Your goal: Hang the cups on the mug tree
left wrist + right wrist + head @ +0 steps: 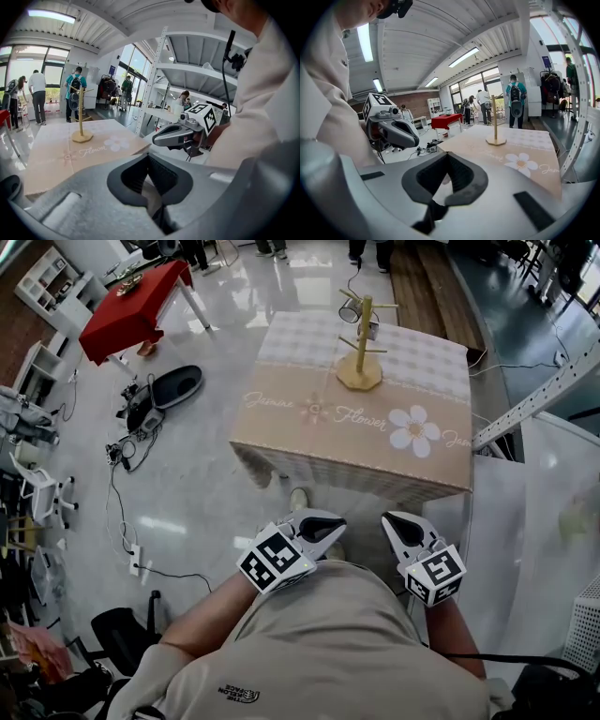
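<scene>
A wooden mug tree [360,345] stands on the far half of the table [309,442], which wears a beige cloth with a flower print. Two metallic cups hang on it, one high on the left [351,308] and one lower on the right [372,330]. My left gripper [328,521] and right gripper [396,519] are held side by side close to my body, short of the table's near edge. Both are shut with nothing between the jaws. The left gripper view shows the mug tree [80,118] far off and the right gripper [178,135]. The right gripper view shows the tree [495,123] and the left gripper [396,131].
A red-covered table [131,307] stands far left, with cables and gear [141,418] lying on the shiny floor. A white metal shelf frame [539,395] runs along the right of the table. People stand in the background [36,96].
</scene>
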Action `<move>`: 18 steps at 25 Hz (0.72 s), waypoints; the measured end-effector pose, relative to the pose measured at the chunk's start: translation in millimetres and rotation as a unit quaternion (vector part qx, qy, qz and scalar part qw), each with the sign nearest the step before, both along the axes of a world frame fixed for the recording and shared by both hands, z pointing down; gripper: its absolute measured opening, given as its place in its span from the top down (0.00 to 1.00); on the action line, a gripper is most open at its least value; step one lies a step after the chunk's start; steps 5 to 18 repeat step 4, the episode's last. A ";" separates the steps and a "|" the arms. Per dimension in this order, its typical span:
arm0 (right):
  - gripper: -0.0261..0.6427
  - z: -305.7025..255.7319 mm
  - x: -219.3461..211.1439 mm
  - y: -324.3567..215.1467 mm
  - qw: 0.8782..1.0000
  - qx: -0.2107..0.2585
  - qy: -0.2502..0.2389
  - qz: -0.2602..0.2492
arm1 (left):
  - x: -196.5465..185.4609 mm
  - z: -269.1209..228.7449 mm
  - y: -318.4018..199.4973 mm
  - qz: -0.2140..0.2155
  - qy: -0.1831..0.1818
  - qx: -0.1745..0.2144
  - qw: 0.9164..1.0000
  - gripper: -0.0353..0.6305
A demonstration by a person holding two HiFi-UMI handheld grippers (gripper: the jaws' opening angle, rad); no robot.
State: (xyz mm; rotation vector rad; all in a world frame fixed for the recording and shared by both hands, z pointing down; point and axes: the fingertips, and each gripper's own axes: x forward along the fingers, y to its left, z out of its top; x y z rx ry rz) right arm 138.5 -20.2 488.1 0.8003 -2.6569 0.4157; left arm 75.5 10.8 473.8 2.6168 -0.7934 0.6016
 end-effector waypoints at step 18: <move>0.94 2.1 -11.0 -11.9 1.000 0.001 0.001 -0.007 | -10.4 4.2 -12.4 -0.006 0.004 -0.007 1.000 0.94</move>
